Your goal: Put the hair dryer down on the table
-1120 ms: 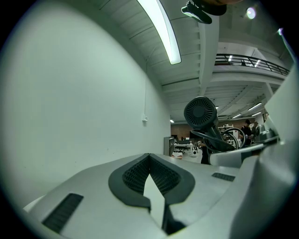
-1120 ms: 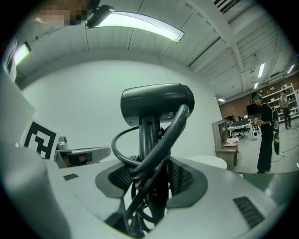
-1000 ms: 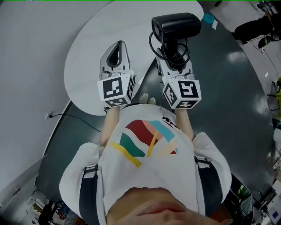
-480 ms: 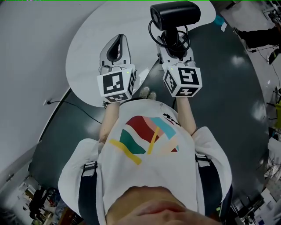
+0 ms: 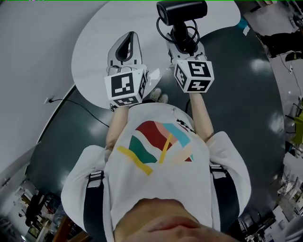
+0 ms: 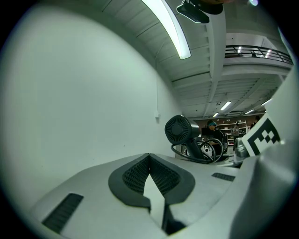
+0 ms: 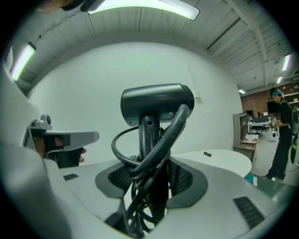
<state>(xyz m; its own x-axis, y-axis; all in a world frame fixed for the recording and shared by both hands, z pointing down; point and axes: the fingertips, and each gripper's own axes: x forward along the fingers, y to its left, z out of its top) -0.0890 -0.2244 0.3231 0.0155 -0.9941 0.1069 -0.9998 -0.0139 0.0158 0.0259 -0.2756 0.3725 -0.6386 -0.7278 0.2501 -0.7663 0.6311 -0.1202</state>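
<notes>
A black hair dryer (image 5: 182, 10) stands upright with its barrel on top and its cord coiled round the handle. My right gripper (image 5: 182, 41) is shut on that handle and cord, holding the dryer over the near right part of the white round table (image 5: 94, 45). In the right gripper view the hair dryer (image 7: 156, 105) rises from between the jaws of my right gripper (image 7: 150, 183). My left gripper (image 5: 127, 41) hovers over the table to the left, shut on nothing. The left gripper view shows my left gripper (image 6: 149, 158) with pads meeting, and the hair dryer (image 6: 180, 130) off to its right.
Dark glossy floor (image 5: 246, 99) surrounds the table. A thin cable (image 5: 83, 124) runs across the floor at the left. A teal object (image 5: 243, 22) lies past the table's right edge. A small dark item (image 7: 207, 154) rests on the tabletop. A person (image 7: 281, 135) stands far off.
My right gripper has carried the hair dryer forward and slightly left, further over the table. The left gripper has hardly moved.
</notes>
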